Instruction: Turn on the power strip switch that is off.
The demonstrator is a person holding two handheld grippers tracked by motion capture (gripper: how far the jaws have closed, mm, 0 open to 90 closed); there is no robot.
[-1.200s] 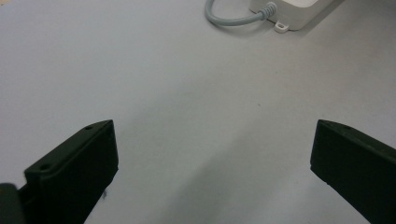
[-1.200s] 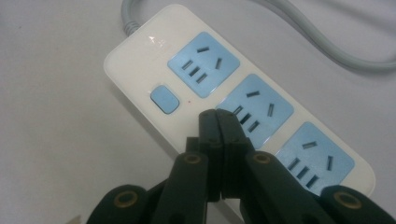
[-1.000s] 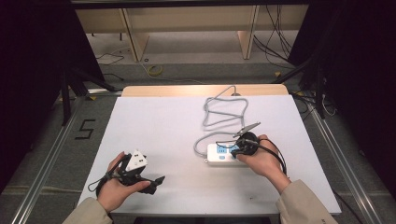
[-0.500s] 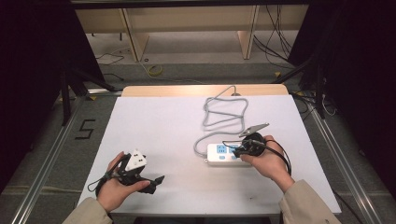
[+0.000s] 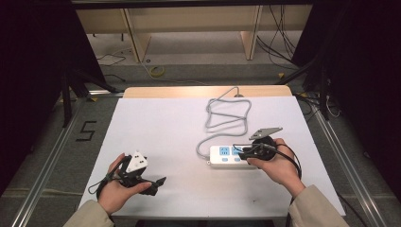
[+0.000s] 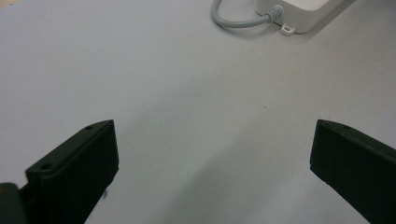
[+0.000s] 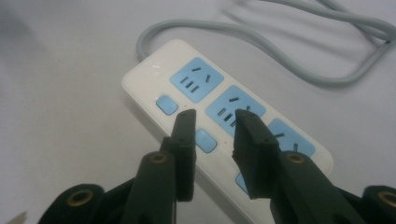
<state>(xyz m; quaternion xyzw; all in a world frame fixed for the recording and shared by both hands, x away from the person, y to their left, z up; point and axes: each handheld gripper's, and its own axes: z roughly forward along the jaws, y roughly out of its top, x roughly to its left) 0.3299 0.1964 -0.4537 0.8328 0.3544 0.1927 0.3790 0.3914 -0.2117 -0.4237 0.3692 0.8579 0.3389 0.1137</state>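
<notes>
Power strip point(image 7: 219, 121), white with blue sockets: lies directly under the right gripper point(image 7: 215, 122), whose jaws have just been opening, nothing between them. Left gripper point(image 6: 210, 154): spread wide, empty, strip well ahead. Risk: jaw tips catching a switch button point(image 7: 205, 141) or nudging the strip.

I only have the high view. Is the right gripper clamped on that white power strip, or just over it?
Observer: Just over it. The right gripper has just been opening its jaws, nothing is held between them, and its tips sit over the middle socket of the power strip.
Operator: Any switches near the tips?
Observer: Yes, a blue switch button lies on the strip beside the left-hand jaw in the right gripper view.
Operator: And the left gripper?
Observer: The left gripper has its jaws wide open over bare table, holding nothing.
</notes>
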